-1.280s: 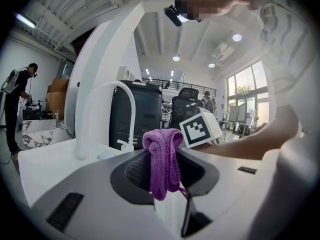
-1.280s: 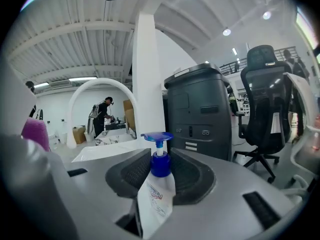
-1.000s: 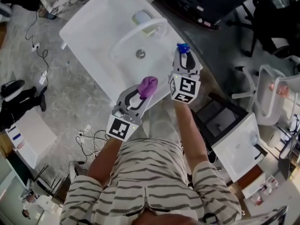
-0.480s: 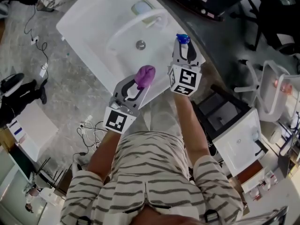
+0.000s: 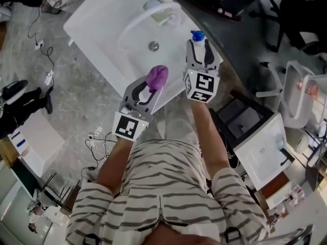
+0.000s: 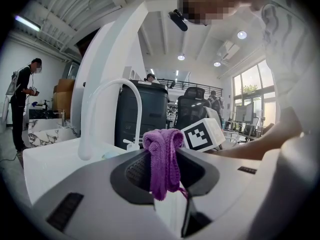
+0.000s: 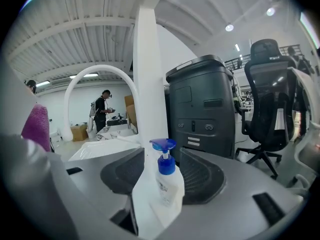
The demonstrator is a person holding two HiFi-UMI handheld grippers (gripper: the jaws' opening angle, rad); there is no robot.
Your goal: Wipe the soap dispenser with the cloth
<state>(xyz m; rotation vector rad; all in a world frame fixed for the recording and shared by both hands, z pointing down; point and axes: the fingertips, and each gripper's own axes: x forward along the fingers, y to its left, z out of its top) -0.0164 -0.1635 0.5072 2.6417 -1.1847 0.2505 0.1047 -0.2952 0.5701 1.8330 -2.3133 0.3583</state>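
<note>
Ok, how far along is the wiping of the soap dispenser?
Done: the cloth is picked up, pinched in the left claw. In hand: the right claw has just been opening its jaws around the soap dispenser, which stands free between them. Left: the cloth is apart from the dispenser, so the wipe itself looks still to do.

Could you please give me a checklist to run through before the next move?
1. Grip on cloth by left gripper: ok.
2. Upright dispenser on sink: ok.
3. Hold on dispenser by right gripper: not ok; its jaws have just been opening, and the dispenser stands between them unpressed.
4. Contact of cloth and dispenser: not ok, apart.
5. Room between faucet and both grippers: ok.
</note>
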